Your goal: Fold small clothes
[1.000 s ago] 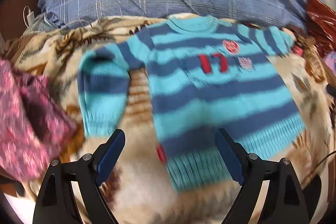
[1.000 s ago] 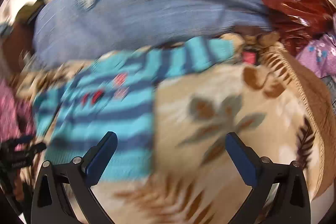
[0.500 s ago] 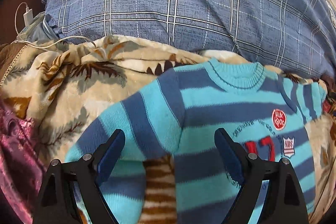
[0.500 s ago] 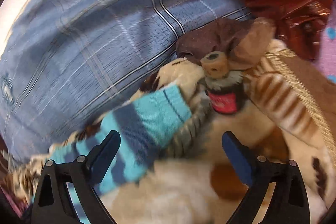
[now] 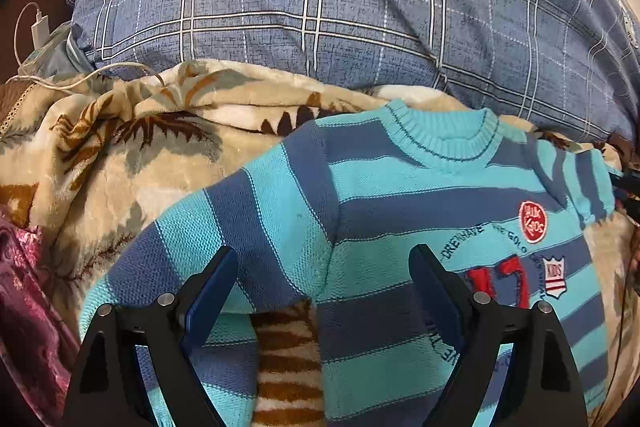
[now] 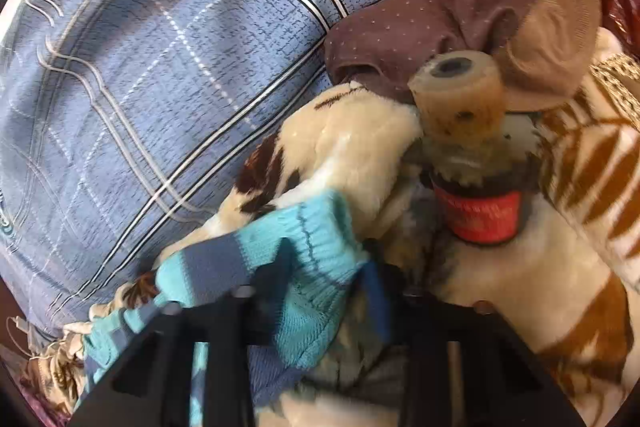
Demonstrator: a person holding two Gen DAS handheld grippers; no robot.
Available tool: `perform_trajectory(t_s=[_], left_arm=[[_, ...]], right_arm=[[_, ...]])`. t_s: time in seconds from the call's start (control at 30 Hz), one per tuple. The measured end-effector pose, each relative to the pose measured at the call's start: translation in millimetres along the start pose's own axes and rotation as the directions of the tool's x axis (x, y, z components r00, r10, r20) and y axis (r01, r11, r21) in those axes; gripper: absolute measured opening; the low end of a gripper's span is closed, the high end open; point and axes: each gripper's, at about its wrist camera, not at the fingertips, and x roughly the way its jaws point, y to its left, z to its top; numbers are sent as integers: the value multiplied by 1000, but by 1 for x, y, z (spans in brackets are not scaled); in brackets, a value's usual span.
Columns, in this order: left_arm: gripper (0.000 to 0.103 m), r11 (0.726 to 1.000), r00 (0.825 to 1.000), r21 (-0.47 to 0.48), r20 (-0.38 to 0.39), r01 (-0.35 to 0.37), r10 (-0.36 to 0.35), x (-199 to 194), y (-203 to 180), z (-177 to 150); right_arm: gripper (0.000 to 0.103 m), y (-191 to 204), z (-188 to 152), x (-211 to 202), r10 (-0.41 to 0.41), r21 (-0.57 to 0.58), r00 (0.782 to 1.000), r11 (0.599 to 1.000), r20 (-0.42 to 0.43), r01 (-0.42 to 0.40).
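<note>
The right hand-held gripper (image 6: 324, 279) is closing on the striped sweater's (image 5: 400, 227) cuff; the left hand-held gripper (image 5: 324, 279) hangs wide open above its sleeve.

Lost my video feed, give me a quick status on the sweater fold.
Left gripper open over sweater shoulder. Right gripper closing on sleeve cuff, cuff between the jaws. Bottle lies on blanket just beyond cuff.
</note>
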Motion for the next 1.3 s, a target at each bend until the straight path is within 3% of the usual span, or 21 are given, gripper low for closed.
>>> perform_trajectory(t_s=[0.13, 0.27, 0.53, 0.77, 0.93, 1.03, 1.1, 1.17, 1.2, 1.23, 1.3], left_arm=[[87, 999, 998, -11, 27, -52, 52, 2, 2, 1], [87, 994, 996, -74, 37, -77, 79, 4, 16, 3], [87, 978, 994, -188, 46, -89, 99, 4, 49, 6], [87, 968, 997, -247, 51, -41, 56, -1, 70, 7], [87, 956, 997, -291, 49, -39, 55, -8, 87, 6], [87, 939, 997, -343, 67, -19, 44, -13, 103, 5], [87, 922, 997, -387, 73, 7, 23, -14, 113, 4], [87, 905, 997, -423, 80, 38, -5, -14, 121, 3], [87, 902, 996, -430, 84, 47, -12, -15, 122, 2], [87, 901, 996, -431, 87, 53, -17, -16, 122, 2], [87, 906, 995, -418, 92, 63, -27, -18, 117, 2]], right_arm=[[18, 7, -17, -38, 7, -24, 997, 1000, 82, -5], [18, 16, -33, -66, -21, -40, 995, 999, 96, 25], [18, 102, -76, -94, 167, -147, 985, 976, 45, -159], [18, 225, -137, -70, 330, -265, 935, 897, -131, -354], [18, 293, -199, -32, 402, -233, 867, 849, -295, -474], [26, 315, -232, 5, 371, -189, 838, 861, -400, -471], [31, 317, -249, 16, 331, -191, 836, 875, -438, -446], [36, 316, -250, 2, 341, -216, 843, 863, -416, -456], [40, 316, -247, -6, 355, -223, 836, 852, -418, -473], [51, 311, -243, -16, 369, -226, 830, 843, -419, -489], [57, 292, -229, -48, 425, -237, 828, 818, -365, -524]])
